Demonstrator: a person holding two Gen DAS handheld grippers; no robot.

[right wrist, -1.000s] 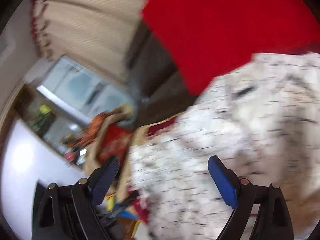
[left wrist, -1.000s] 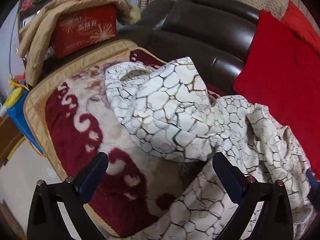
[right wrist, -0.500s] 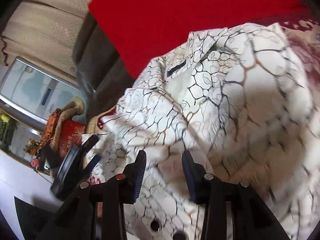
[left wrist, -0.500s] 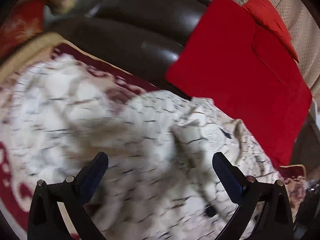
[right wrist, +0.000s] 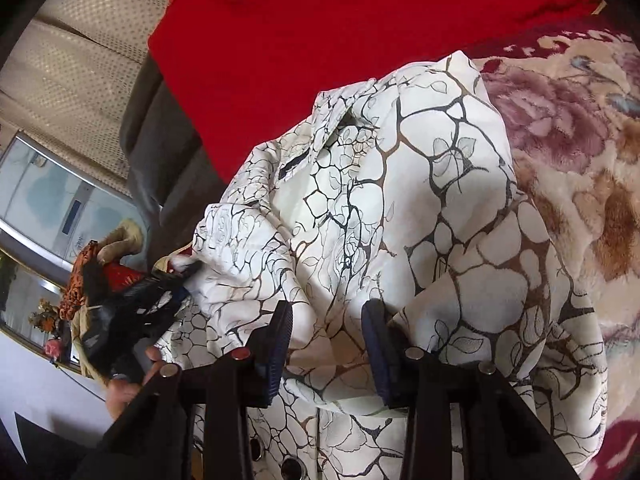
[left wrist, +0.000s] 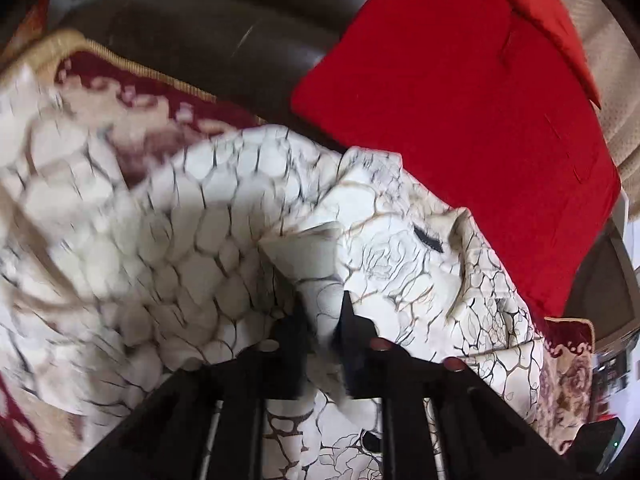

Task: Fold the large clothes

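A white garment (left wrist: 400, 272) with a black and brown crackle print lies crumpled on the sofa blanket. My left gripper (left wrist: 322, 300) points down into it; its jaws are closing, with a raised fold of the cloth pinched between them. In the right wrist view the same garment (right wrist: 440, 200) fills the middle. My right gripper (right wrist: 328, 308) is shut on a bunched fold of it near the snap-button edge. The left gripper (right wrist: 176, 280) shows at the left of that view, held in a hand (right wrist: 124, 384) and gripping the cloth's far edge.
A red cushion (left wrist: 460, 100) leans on the dark leather sofa back (left wrist: 220, 32) behind the garment. A plush floral blanket (right wrist: 580, 140) in maroon and beige covers the seat. A red box (right wrist: 120, 272) and piled cloth sit at the sofa's far end.
The left gripper swung right across the garment and went from wide open to pinching a fold. The right gripper narrowed onto the cloth and moved closer to it.
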